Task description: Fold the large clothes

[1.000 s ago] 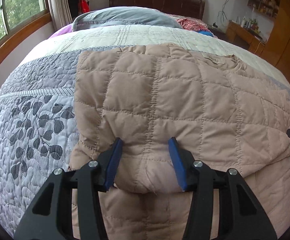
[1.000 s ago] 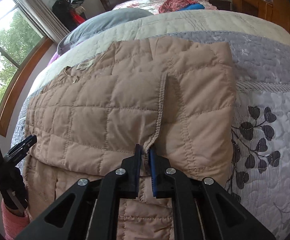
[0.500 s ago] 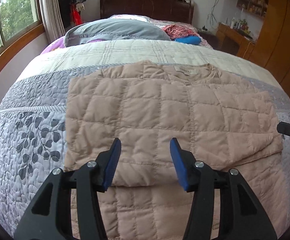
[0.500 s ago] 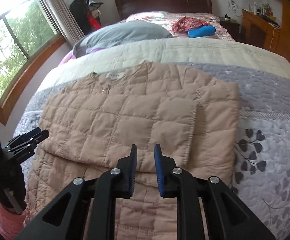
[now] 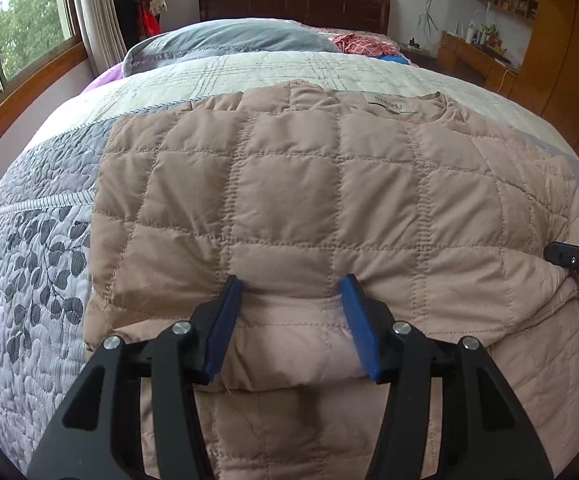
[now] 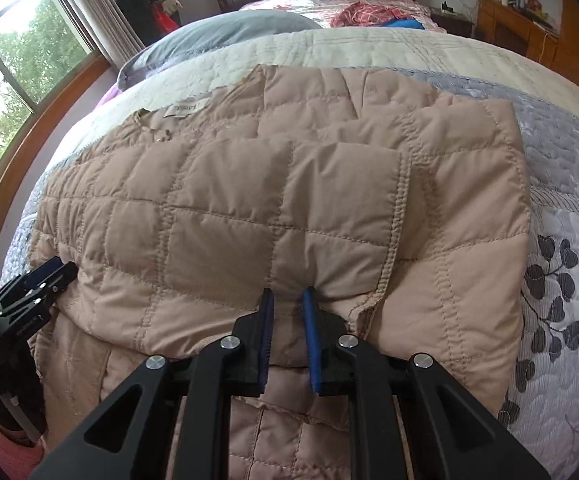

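Left wrist view: the beige quilted jacket [image 5: 329, 208] lies folded on the bed [image 5: 29, 280], its upper layer doubled toward the near side. The left gripper [image 5: 291, 292] stands at the near folded edge with its jaws wide apart, one on each side of a soft bulge of cloth, not clamped on it. To the left of the jacket the grey leaf-pattern quilt is bare up to the bed's side. At the far edge, by the collar, a pale label [image 5: 389, 105] carries writing too small to read. A grey pillow [image 5: 233, 40] and a red cloth [image 5: 359, 44] lie far off near the headboard [image 5: 293, 4]. The tip of the right gripper [image 5: 577, 260] enters from the right edge.

Right wrist view: the right gripper [image 6: 288, 296] sits at the near edge of the folded layer, its jaws a little apart with a narrow gap, cloth just before them. A stitched seam edge [image 6: 397, 232] runs just to the right. The bare quilt [image 6: 561, 264] lies further right. The left gripper [image 6: 37, 280] is at the jacket's left edge. The label [image 6: 185, 109] is again unreadable.
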`<action>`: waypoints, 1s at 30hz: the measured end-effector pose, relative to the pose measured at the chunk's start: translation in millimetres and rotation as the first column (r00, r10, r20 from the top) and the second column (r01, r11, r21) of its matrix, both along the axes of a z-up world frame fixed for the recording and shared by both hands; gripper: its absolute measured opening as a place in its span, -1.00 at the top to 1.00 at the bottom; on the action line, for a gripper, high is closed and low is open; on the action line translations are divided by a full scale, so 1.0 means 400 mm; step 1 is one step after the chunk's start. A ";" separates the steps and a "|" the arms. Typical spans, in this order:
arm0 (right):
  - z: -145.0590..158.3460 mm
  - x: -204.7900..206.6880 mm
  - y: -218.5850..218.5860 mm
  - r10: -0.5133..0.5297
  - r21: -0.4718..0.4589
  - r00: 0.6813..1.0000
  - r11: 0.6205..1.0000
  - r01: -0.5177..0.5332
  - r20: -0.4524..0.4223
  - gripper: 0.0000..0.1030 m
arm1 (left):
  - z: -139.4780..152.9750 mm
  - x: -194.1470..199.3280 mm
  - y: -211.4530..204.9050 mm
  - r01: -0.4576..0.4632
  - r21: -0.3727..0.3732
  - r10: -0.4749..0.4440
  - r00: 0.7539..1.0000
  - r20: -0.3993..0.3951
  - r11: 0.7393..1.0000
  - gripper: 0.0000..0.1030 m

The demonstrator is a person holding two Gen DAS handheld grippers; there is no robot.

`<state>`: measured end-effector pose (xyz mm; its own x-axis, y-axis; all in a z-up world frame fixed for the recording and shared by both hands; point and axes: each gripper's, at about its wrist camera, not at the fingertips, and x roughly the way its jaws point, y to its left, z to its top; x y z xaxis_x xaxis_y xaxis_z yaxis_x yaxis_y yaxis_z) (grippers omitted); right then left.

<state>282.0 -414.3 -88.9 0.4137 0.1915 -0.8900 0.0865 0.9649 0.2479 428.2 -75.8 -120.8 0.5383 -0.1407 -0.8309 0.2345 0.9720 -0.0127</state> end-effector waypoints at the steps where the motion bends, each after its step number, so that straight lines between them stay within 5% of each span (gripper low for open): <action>1: -0.003 0.001 0.000 -0.004 0.004 1.000 1.000 0.004 -0.001 0.73 | 0.000 0.002 0.002 -0.001 -0.003 0.001 1.000 -0.004 1.000 -0.03; 6: 0.010 0.011 0.015 0.010 -0.030 1.000 0.999 -0.011 -0.023 0.70 | 0.009 0.002 0.006 0.005 -0.011 -0.005 1.000 -0.022 1.000 -0.02; 9: 0.061 -0.020 -0.008 0.006 0.047 1.000 0.999 -0.007 0.026 0.47 | 0.045 -0.005 0.030 -0.001 -0.035 -0.001 0.999 -0.049 0.999 -0.04; 12: 0.143 -0.120 -0.034 0.054 0.131 0.989 0.989 -0.072 0.139 0.31 | 0.109 -0.067 0.082 0.025 -0.073 -0.027 0.999 -0.031 0.997 -0.27; 17: 0.186 -0.304 -0.068 0.097 0.057 0.980 0.992 -0.108 0.172 0.19 | 0.181 -0.231 0.229 0.019 -0.044 -0.018 1.000 0.008 0.999 -0.50; 24: 0.160 -0.572 -0.135 0.092 0.081 0.984 0.991 -0.105 0.151 -0.04 | 0.150 -0.448 0.432 -0.071 -0.028 0.070 0.997 -0.032 0.997 -0.57; 30: 0.121 -0.737 -0.164 0.075 0.139 0.990 0.986 -0.092 0.121 -0.17 | 0.090 -0.600 0.541 -0.142 -0.124 0.130 0.987 -0.094 0.982 -0.57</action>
